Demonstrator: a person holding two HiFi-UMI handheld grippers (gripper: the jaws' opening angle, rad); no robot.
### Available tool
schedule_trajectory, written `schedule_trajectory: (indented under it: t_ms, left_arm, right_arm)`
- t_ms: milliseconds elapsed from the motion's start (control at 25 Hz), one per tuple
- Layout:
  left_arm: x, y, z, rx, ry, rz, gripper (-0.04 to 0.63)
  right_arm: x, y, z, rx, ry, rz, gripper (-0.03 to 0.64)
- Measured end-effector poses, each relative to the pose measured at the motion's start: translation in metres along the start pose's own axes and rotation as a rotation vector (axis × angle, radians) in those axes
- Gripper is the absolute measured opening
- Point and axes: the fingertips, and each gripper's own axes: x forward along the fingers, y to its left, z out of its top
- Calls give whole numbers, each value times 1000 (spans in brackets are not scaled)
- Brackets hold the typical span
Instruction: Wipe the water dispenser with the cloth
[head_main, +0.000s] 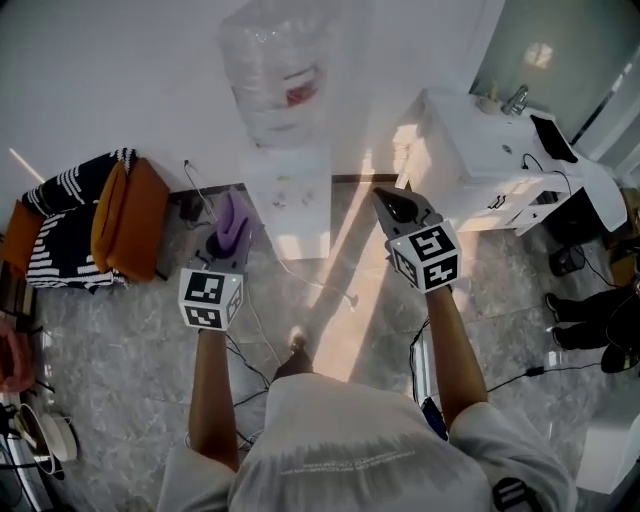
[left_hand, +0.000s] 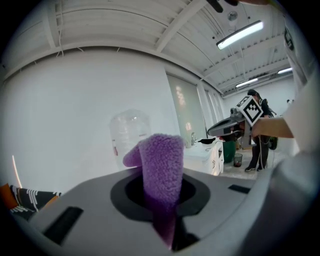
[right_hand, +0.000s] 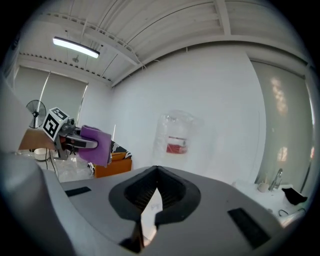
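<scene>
The purple cloth (left_hand: 160, 167) sticks up from the clenched jaws of the left gripper (head_main: 225, 240), a free fold ready for wiping. The water dispenser (head_main: 287, 190) stands ahead of both tips, untouched; the right gripper (head_main: 390, 203) is closed on nothing (probably kept clear)

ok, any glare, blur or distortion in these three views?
Head view: hard sun patch blows out the grey marble floor; the clear plastic bottle on the white water dispenser is smeared. Left gripper view: fisheye bends the ceiling, purple fuzzy cloth sharp. Right gripper view: black vignette, bottle washed into the wall.
</scene>
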Motion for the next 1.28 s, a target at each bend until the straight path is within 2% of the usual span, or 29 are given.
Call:
schedule_trajectory:
  t_ms: [200,480,560,800,960,1280]
  left_arm:
    - [56,69,5,30,2,-53,55]
    - [105,122,-34,-35,71,-70,55]
    - [113,128,-50,-73,101,-53,55]
    - [132,132,-84,-153,164,-8,55]
    - [146,126,-107,-133,226,9,55]
    - [176,127,-165,-131,334,66,55]
  right_arm:
    - [70,-12,38,8,-29,-58,11]
    - [111,-33,33,119,7,-126,9]
    - [116,-32,25,119,35,-103,9]
    - [142,-24,10,95,66,40,9]
    - [155,-23,-7,100,71,102,10]
    - [186,-33,-70,92,156,137,11]
